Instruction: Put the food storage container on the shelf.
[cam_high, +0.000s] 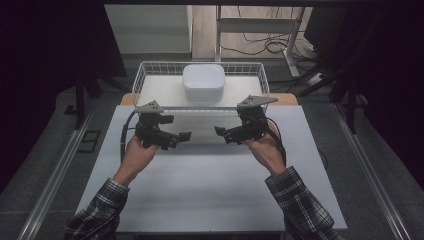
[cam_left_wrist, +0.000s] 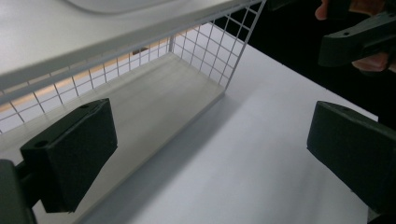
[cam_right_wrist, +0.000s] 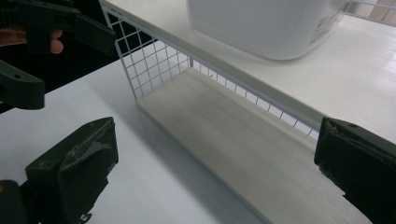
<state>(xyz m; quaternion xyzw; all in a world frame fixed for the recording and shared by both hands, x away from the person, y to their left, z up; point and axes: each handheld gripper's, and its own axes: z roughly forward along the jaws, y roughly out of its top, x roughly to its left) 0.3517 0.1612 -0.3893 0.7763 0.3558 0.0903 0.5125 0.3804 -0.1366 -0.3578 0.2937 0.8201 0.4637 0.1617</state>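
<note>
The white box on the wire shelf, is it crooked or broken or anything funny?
Nothing stands out. The white box sits flat and square on top of the wire shelf, with no visible cracks or spills. Both the left gripper and the right gripper are open above the table, touching nothing.

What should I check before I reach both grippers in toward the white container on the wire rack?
1. Left gripper open: ok, its jaws stand wide apart with nothing between them.
2. Right gripper open: ok, jaws apart and empty.
3. White container in place: ok, it sits on the upper level of the wire rack, toward the middle.
4. Grippers free of the rack: ok, both hang over the white table in front of it, touching nothing.
5. Grippers apart from each other: ok, there is a gap between them.
6. Container's lid fastened: cannot tell, no latch or seam is clear.
</note>
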